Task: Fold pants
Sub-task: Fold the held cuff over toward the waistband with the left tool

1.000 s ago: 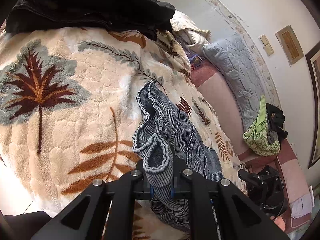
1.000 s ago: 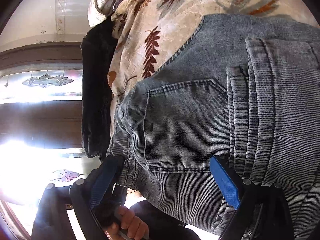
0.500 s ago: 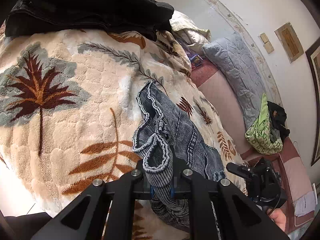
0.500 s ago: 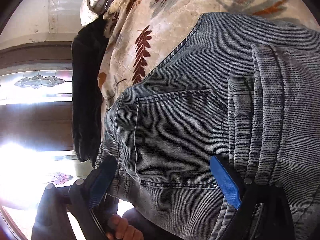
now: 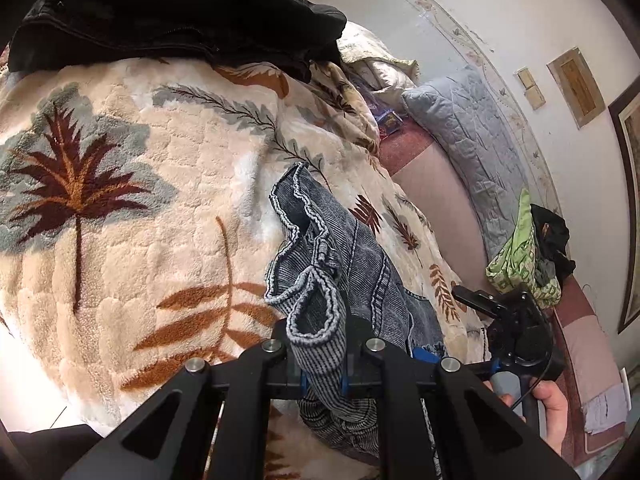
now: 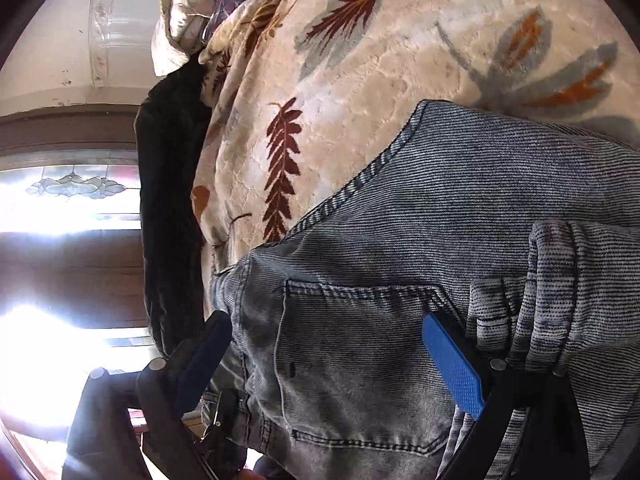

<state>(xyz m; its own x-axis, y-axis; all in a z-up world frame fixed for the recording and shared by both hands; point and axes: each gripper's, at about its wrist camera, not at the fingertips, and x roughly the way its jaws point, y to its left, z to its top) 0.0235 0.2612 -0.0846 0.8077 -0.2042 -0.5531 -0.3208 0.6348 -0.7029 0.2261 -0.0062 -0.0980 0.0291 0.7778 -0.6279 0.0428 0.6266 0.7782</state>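
left gripper clamps bunched jeans; right gripper gapes wide, empty.
thick cuffs could slip loose, spoiling the fold.

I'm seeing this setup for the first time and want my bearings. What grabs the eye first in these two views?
The grey-blue jeans lying over a cream leaf-print blanket, hem end bunched and clamped in the left gripper low in its view. The right gripper hangs open over the back pocket, blue-padded jaws wide apart. A black garment lies along the blanket's far edge.
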